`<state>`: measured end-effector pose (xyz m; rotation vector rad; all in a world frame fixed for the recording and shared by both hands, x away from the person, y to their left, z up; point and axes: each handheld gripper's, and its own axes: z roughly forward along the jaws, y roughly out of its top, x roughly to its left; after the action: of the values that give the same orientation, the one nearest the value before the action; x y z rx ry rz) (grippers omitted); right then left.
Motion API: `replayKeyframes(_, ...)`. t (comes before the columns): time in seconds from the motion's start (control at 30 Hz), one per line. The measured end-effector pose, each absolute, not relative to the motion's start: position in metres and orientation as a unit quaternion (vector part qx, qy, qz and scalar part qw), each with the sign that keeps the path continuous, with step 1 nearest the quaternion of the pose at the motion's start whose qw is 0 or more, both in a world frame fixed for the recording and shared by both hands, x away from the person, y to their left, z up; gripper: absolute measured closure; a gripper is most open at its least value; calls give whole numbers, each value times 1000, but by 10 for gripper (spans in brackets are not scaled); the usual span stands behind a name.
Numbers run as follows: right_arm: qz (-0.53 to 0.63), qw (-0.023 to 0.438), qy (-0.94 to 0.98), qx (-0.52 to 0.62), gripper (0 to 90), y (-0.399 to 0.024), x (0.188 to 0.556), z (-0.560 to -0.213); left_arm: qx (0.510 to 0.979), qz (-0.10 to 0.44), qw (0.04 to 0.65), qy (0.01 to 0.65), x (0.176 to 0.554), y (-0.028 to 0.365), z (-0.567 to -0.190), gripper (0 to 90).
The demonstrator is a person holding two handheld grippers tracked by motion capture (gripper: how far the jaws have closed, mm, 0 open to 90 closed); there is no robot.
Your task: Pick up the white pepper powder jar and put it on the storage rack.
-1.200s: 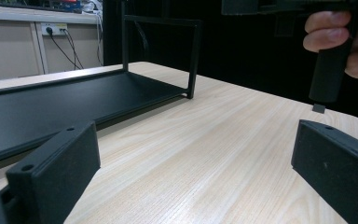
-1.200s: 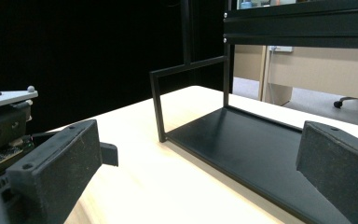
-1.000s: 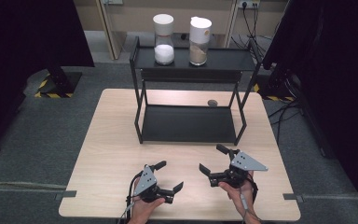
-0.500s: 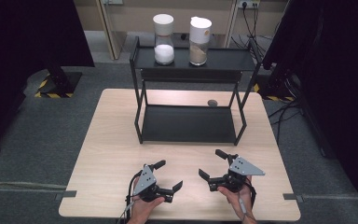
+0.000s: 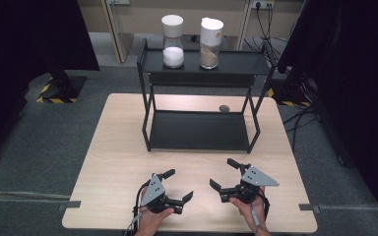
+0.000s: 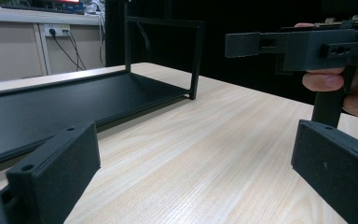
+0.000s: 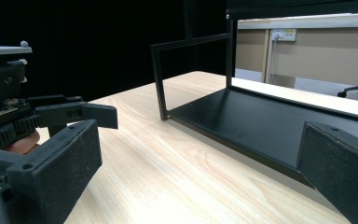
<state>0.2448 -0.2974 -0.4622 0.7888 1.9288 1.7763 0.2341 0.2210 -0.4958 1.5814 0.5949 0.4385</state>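
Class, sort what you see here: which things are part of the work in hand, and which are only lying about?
In the work:
left hand-held gripper, jaws open
right hand-held gripper, jaws open
black shelf rack, nearest to both, untouched

Lying about:
jar of white powder on the rack's top shelf
jar of tan powder beside it
small dark object on the table

Light wooden rectangular table (image 5: 118, 162) on grey carpet floor (image 5: 54, 132). Small dark round object (image 5: 224, 108) on the tabletop behind the rack's right leg. Black-and-yellow striped floor marking (image 5: 47, 91) at left. White wall socket (image 5: 258, 4) with black cables (image 5: 263, 22) at the back wall.
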Motion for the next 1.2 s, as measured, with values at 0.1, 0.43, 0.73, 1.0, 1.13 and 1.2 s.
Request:
replayKeyframes(0.1,635,202,690,282,4,-297,245,-463,694,193,643,261,234,222,-496,5)
replayKeyframes(0.43,631,202,691,289,4,-298,246,-469,693,193,644,261,233,222,-496,5)
replayKeyframes(0.73,631,203,690,291,4,-300,246,-470,694,193,643,261,233,222,-496,5)
replayKeyframes(1.0,631,203,689,293,4,-300,246,-470,694,192,643,260,233,221,-496,5)
replayKeyframes(1.13,630,203,690,292,4,-300,246,-470,695,192,642,260,233,221,-496,5)
replayKeyframes(1.2,630,203,690,292,4,-300,246,-470,695,192,642,260,233,221,-496,5)
